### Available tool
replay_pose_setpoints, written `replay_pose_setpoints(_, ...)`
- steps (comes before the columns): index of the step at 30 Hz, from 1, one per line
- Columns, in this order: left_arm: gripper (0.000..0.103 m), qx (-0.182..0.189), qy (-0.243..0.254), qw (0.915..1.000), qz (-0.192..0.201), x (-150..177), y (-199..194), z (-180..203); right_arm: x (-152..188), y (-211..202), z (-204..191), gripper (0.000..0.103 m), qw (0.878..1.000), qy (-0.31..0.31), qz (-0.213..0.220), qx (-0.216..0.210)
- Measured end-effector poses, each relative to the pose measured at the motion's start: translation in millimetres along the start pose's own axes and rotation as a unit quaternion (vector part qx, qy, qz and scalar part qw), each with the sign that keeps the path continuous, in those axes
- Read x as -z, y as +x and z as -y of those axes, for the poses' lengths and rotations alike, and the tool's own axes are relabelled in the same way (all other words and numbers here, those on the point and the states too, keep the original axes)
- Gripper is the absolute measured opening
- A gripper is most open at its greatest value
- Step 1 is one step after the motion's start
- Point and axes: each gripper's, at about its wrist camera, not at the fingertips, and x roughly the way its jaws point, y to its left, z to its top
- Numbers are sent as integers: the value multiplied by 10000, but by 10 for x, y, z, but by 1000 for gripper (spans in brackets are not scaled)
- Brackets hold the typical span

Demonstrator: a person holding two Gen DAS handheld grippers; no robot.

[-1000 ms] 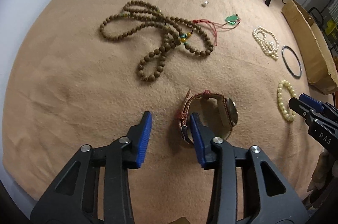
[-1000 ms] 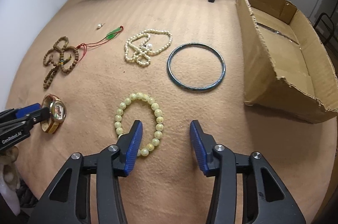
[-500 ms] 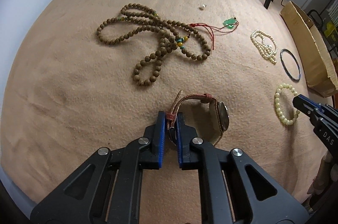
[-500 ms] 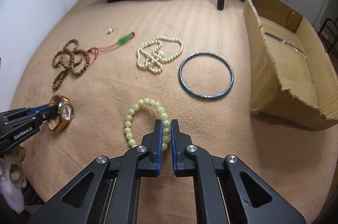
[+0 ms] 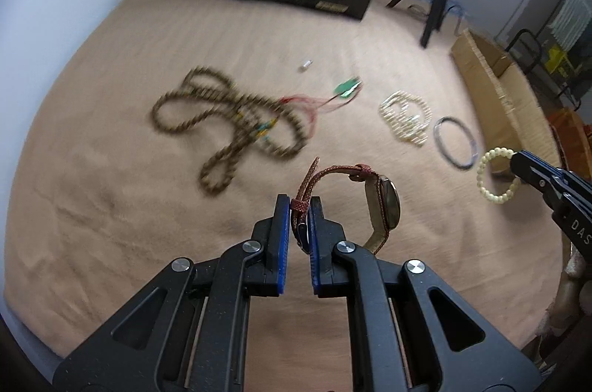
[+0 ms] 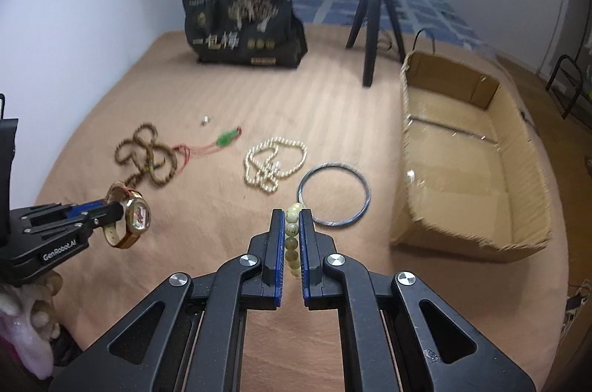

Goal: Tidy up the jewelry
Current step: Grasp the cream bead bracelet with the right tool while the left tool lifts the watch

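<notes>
between the blue pads of the left tool (image 5: 299,207) sits the reddish strap of the wristwatch (image 5: 386,203), pinched tight; the watch face hangs just right of the tool's tip, raised off the tan blanket (image 5: 111,207). the right tool (image 6: 292,218) is closed on the pale green bead bracelet (image 6: 292,229), a run of its beads lined up in the narrow gap between the pads, the rest hanging below. seen from the left wrist view, that bracelet (image 5: 497,175) dangles as a loop from the right tool's tip, clear of the blanket. beyond the right tool's tip, on the blanket, lies the dark bangle (image 6: 335,194), with the pearl necklace (image 6: 273,164) just left of it and the cardboard box (image 6: 473,118) to its right. the brown bead strand (image 5: 225,129) lies well beyond the wristwatch.
</notes>
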Motion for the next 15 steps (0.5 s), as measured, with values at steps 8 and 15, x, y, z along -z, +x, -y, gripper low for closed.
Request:
replay_pose_setpoints(8,8,433,280,9981,326,-213,-240,415,-118,-346,306,6,9988,227,430,91)
replay_pose_setpoints(15,8,685,507,9953,460,-403,-263,803,-198,-582,740,6,9952,486,733,441)
